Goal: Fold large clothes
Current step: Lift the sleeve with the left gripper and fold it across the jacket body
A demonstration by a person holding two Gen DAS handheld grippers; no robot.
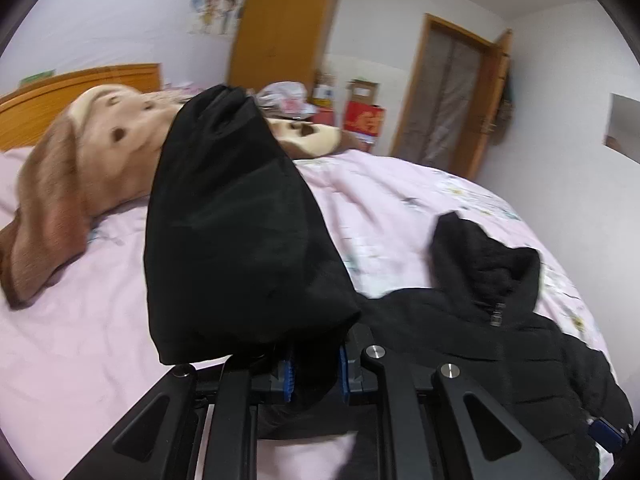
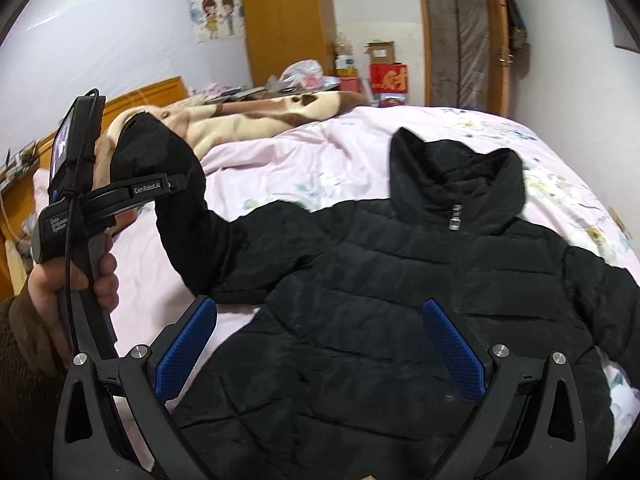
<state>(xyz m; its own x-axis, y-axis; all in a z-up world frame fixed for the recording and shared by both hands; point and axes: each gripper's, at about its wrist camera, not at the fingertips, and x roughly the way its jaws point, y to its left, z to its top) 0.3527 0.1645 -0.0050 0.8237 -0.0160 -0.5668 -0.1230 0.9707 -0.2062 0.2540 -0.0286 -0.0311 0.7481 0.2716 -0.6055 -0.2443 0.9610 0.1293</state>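
A black hooded puffer jacket [image 2: 400, 280] lies front up on the pink bed [image 2: 320, 152], hood [image 2: 456, 172] toward the far side. My left gripper [image 1: 314, 372] is shut on the jacket's left sleeve [image 1: 240, 220] and holds it lifted off the bed; the sleeve stands up in front of the camera. In the right wrist view the left gripper [image 2: 176, 184] holds that raised sleeve [image 2: 176, 200] at the left. My right gripper [image 2: 320, 344] is open and empty, hovering just above the jacket's lower front.
A brown and cream blanket [image 1: 80, 168] is bunched at the head of the bed by the wooden headboard [image 1: 80, 88]. A wooden wardrobe [image 2: 288, 20], boxes [image 2: 384, 68] and a door [image 2: 460, 36] stand beyond the bed.
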